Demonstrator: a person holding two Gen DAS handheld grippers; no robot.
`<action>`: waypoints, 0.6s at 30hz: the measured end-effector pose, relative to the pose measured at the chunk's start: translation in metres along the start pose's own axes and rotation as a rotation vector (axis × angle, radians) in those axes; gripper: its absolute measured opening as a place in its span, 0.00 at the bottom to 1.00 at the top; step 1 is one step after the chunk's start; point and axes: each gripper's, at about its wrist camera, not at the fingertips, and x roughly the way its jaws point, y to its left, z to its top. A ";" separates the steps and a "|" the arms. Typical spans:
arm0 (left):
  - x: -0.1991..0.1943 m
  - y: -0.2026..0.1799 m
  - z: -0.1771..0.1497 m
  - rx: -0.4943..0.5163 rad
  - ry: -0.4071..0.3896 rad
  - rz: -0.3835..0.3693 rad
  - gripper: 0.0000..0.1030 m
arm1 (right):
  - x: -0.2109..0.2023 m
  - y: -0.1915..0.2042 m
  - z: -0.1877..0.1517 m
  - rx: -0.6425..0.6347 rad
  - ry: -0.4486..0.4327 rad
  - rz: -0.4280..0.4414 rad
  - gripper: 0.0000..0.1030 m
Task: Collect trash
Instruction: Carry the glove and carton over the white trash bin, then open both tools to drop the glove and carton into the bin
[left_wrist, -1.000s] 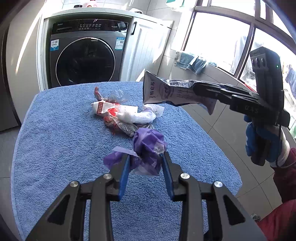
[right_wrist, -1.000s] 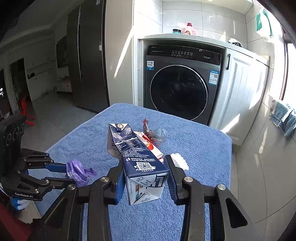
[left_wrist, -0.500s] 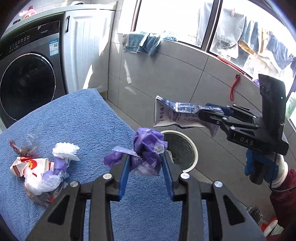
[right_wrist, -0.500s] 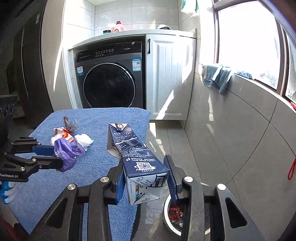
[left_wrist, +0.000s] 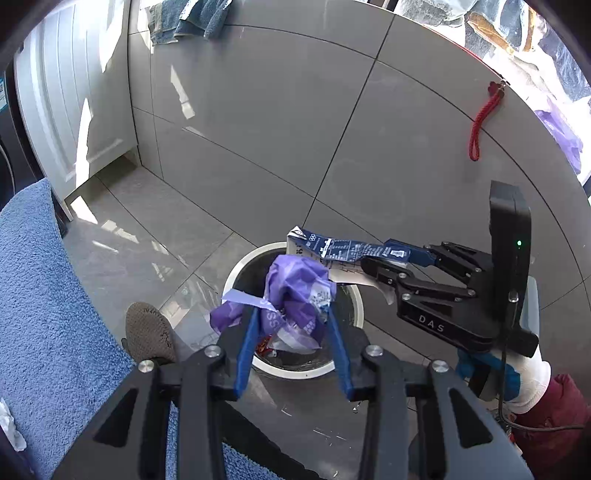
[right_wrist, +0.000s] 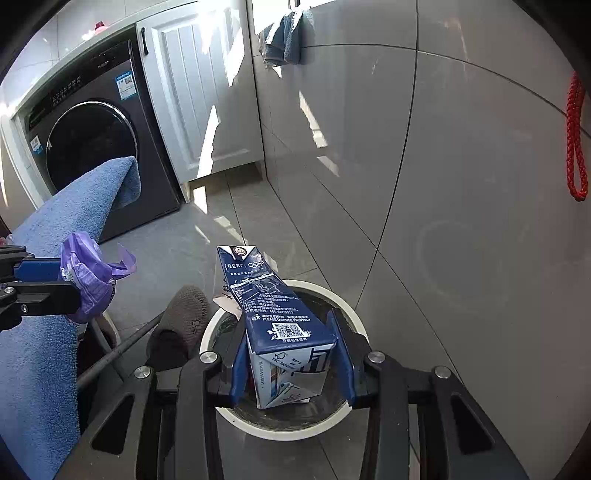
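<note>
Both grippers loaded above bin (left_wrist: 236, 269): left gripper (left_wrist: 291, 325) clamps purple bag (left_wrist: 295, 295), right gripper (right_wrist: 291, 354) clamps milk carton (right_wrist: 273, 314). Center each w/ bin mouth, then release, carton 1st.

In the left wrist view the bin (left_wrist: 295, 367) stands on the floor (left_wrist: 155, 236) at frame centre, before the tiled wall (left_wrist: 295, 122). The left gripper (left_wrist: 291, 332) holds a bag (left_wrist: 295, 295) over the bin; the right gripper (left_wrist: 384, 264), at right, holds a carton (left_wrist: 343, 249) above the bin's far rim. The towel-covered counter (left_wrist: 40, 314) fills the lower left, a shoe (left_wrist: 147, 334) between it and the bin.
</note>
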 end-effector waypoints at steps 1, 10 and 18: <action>0.007 -0.001 0.004 0.000 0.007 -0.004 0.35 | 0.008 -0.002 0.000 0.005 0.010 0.001 0.35; 0.049 0.007 0.028 -0.085 0.029 -0.038 0.45 | 0.052 -0.015 -0.003 0.036 0.076 -0.012 0.36; 0.044 0.010 0.031 -0.107 0.020 -0.057 0.51 | 0.050 -0.027 -0.012 0.067 0.096 -0.020 0.47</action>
